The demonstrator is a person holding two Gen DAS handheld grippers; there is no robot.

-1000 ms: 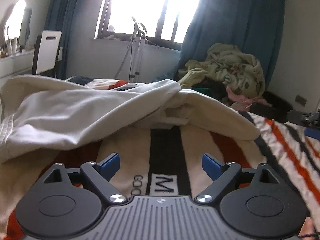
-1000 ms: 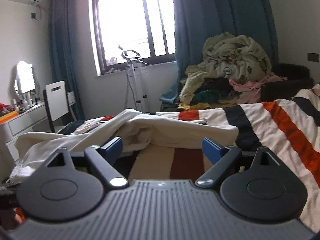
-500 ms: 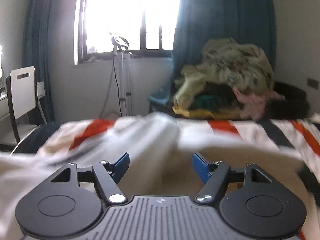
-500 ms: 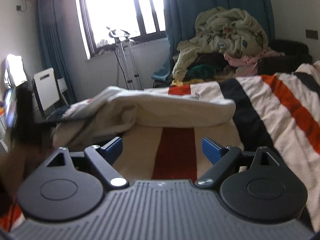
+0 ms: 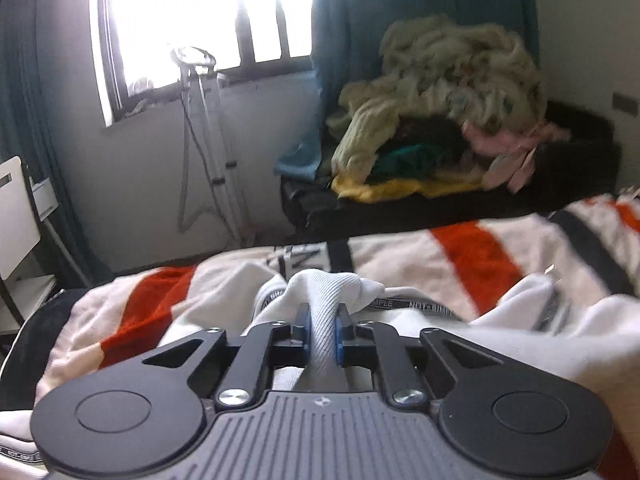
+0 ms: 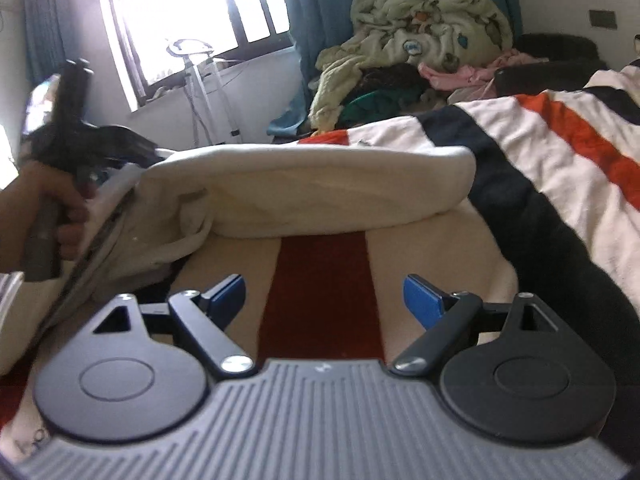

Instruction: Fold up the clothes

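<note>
The white garment (image 6: 304, 188) is lying bunched on the striped blanket (image 6: 560, 148). Your left gripper (image 5: 321, 334) is pinching a fold of it tight. Your right gripper (image 6: 324, 300) is gaping wide, holding nothing. The waistband lettering (image 5: 412, 305) is too blurred to read.

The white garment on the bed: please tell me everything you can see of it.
The white garment is soft, thick cotton-like cloth, rumpled and folded over itself on the striped bedspread. The left gripper is shut on a bunched ribbed fold. A black printed band shows near it. The right gripper is open, not touching.
</note>
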